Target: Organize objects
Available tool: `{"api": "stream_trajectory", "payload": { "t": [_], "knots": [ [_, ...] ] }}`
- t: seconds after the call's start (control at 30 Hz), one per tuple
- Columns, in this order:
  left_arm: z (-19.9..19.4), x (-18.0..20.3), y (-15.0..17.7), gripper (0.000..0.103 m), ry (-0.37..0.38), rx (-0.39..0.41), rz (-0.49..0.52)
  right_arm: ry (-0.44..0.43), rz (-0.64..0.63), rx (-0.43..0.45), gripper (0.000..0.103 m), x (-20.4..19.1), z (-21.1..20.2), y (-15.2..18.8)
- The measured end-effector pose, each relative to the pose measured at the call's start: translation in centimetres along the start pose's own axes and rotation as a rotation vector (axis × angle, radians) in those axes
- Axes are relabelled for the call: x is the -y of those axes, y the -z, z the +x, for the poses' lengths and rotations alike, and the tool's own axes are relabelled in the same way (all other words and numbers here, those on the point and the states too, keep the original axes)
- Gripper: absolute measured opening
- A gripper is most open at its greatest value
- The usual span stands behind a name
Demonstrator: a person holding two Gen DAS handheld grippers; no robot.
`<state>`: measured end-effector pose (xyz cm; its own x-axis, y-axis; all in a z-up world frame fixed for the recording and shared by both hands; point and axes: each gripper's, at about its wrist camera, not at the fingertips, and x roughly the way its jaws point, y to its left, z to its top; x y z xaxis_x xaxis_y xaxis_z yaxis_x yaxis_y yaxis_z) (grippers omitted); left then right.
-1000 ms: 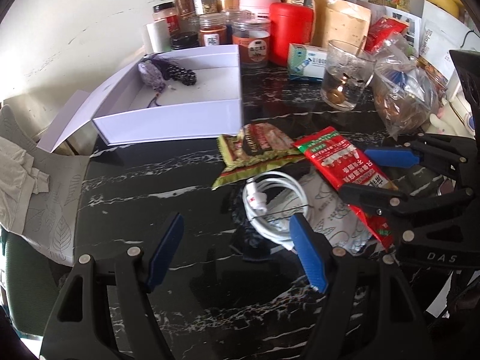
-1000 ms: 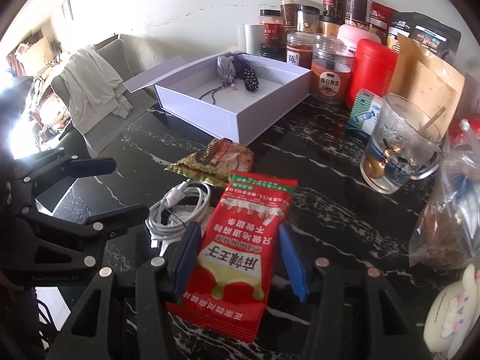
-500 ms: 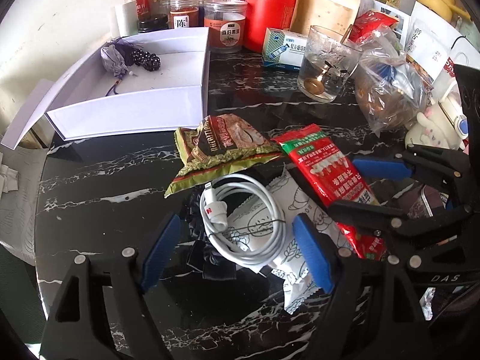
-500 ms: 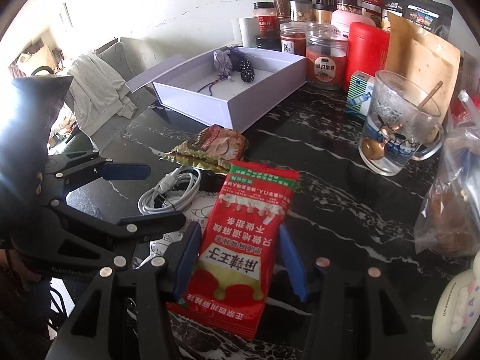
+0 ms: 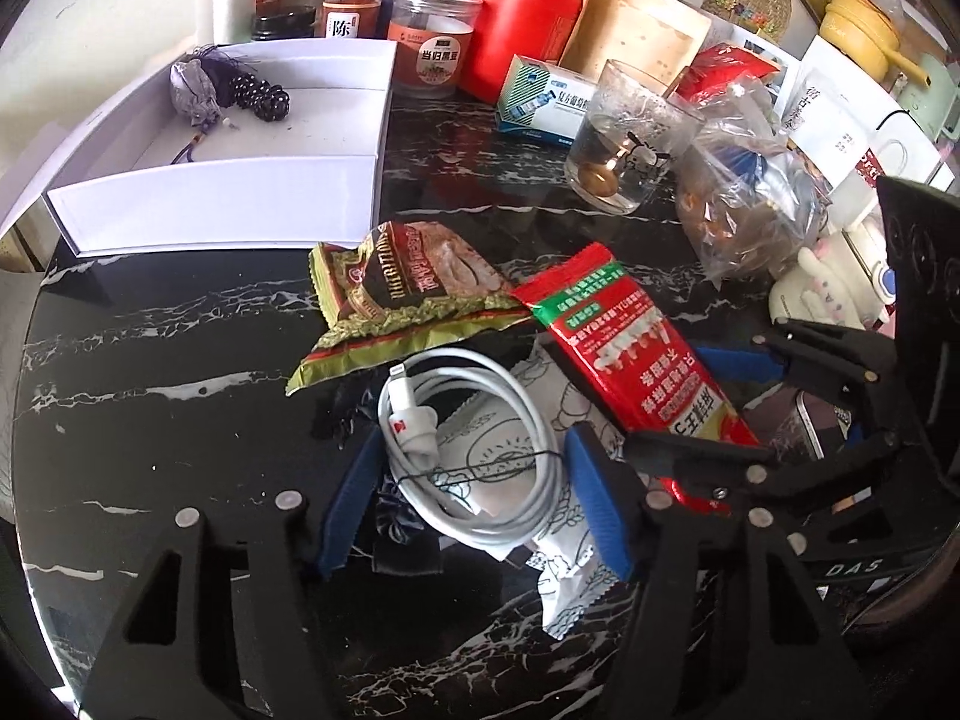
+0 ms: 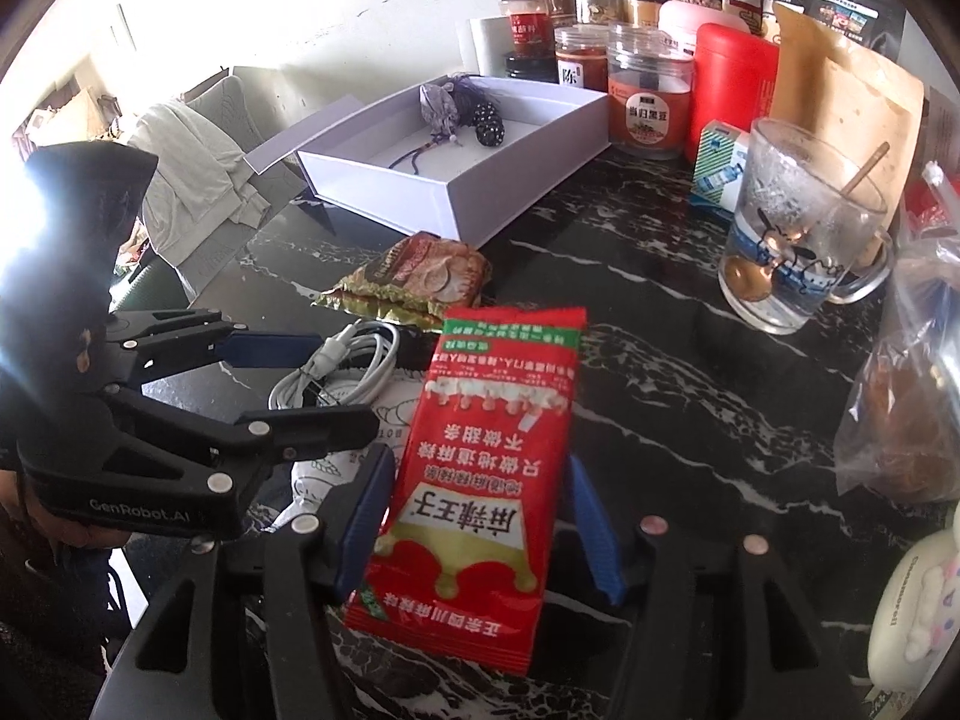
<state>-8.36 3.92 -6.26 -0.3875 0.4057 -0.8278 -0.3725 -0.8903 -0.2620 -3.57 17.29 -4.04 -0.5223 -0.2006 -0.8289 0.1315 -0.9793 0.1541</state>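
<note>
A coiled white cable (image 5: 474, 456) lies on a white printed packet (image 5: 564, 576) on the black marble table. My left gripper (image 5: 474, 504) is open, its blue fingers on either side of the coil. A red snack packet (image 6: 480, 480) lies between the open fingers of my right gripper (image 6: 480, 516); it also shows in the left wrist view (image 5: 630, 360). A green and brown snack bag (image 5: 408, 300) lies just beyond the cable. The open white box (image 5: 228, 204) at the back left holds a purple tassel pouch (image 5: 192, 90) and black beads (image 5: 264, 99).
Jars, a red canister (image 5: 516, 30) and pouches line the back. A glass mug with a spoon (image 6: 798, 240), a medicine box (image 5: 546, 102), a clear bag of snacks (image 5: 750, 210) and a plush toy (image 5: 828, 294) stand on the right. A chair with cloth (image 6: 198, 162) is at the left.
My left gripper has moved forward and right, so its open fingers now straddle the cable coil. My right gripper has stayed around the red packet, which has not moved.
</note>
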Motion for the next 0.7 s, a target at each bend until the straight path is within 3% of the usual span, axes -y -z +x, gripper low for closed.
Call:
{"api": "stream_trajectory", "payload": {
  "t": [0.3, 0.37, 0.43, 0.47, 0.57, 0.7],
  "knots": [
    [-0.6, -0.1, 0.3, 0.058, -0.004, -0.02, -0.004, -0.02, 0.004, 0.01, 0.058, 0.2, -0.1, 0.5],
    [-0.4, -0.3, 0.2, 0.062, -0.004, -0.029, -0.009, -0.011, -0.01, 0.015, 0.056, 0.0, -0.2, 0.5],
    [0.0, -0.4, 0.1, 0.074, -0.022, -0.036, -0.01, -0.015, -0.013, 0.017, 0.055, 0.0, -0.2, 0.5],
    [0.1, -0.5, 0.0, 0.074, -0.013, -0.038, -0.012, -0.018, -0.014, 0.017, 0.055, 0.0, -0.2, 0.5],
    [0.5, -0.8, 0.0, 0.074, 0.015, -0.036, -0.022, -0.024, -0.02, 0.018, 0.055, -0.1, -0.1, 0.5],
    [0.6, -1.0, -0.1, 0.058, 0.063, -0.024, -0.033, -0.032, -0.021, 0.02, 0.053, 0.0, -0.2, 0.5]
  ]
}}
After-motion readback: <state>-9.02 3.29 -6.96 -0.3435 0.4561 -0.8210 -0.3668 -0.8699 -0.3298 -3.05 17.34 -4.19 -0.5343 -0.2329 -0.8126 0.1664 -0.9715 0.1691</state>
